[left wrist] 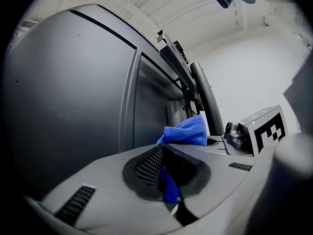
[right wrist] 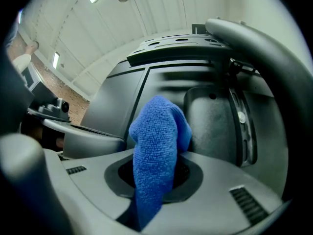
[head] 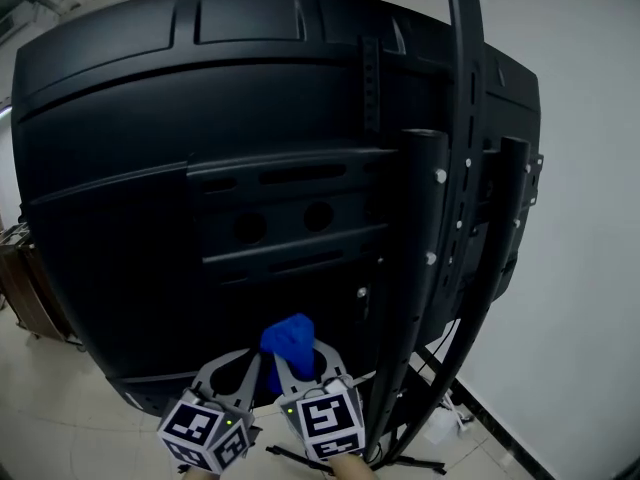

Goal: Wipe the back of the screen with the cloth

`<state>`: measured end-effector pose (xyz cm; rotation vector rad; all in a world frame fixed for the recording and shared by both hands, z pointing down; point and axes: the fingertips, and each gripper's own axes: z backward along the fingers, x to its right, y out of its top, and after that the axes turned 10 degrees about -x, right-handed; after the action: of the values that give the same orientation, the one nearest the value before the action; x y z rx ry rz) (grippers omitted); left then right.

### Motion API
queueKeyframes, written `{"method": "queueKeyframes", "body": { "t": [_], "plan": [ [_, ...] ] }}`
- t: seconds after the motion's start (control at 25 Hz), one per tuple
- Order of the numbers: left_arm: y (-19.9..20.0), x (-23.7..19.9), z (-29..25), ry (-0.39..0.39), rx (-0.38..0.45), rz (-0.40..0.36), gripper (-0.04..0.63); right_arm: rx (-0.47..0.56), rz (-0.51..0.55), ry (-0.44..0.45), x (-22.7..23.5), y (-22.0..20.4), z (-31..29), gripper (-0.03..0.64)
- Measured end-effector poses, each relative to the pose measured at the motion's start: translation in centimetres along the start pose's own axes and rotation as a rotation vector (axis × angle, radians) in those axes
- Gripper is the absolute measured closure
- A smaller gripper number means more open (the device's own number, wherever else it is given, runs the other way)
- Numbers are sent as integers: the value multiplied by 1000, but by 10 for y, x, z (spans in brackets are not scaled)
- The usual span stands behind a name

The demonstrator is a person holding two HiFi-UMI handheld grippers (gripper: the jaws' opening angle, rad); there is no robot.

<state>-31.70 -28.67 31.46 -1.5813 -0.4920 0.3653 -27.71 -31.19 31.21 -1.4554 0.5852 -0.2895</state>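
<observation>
Blue cloth (right wrist: 157, 141) nipped in right gripper (right wrist: 153, 176) jaws, nr screen (head: 150, 168).

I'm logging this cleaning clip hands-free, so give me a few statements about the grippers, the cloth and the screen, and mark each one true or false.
1. The right gripper is closed on a blue cloth. True.
2. The screen lies flat on a table. False: it stands upright on a black stand, with its back facing the person.
3. The left gripper and the right gripper are side by side near the screen's lower edge. True.
4. The left gripper's jaws are spread wide apart. False: they are close together, with a narrow strip of blue between them.
</observation>
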Motion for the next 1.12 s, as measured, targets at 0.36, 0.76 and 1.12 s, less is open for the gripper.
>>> {"method": "queueKeyframes", "body": {
  "t": [0.36,0.76,1.12],
  "plan": [
    [55,73,-1,-162,40,-50,588,50,-69,128,26,42,76,554],
    [163,262,-58,-151,112,-114,588,128,-25,179,177,110,230,555],
    [275,359,-125,-177,130,-206,589,174,3,131,306,188,288,555]
  ]
}}
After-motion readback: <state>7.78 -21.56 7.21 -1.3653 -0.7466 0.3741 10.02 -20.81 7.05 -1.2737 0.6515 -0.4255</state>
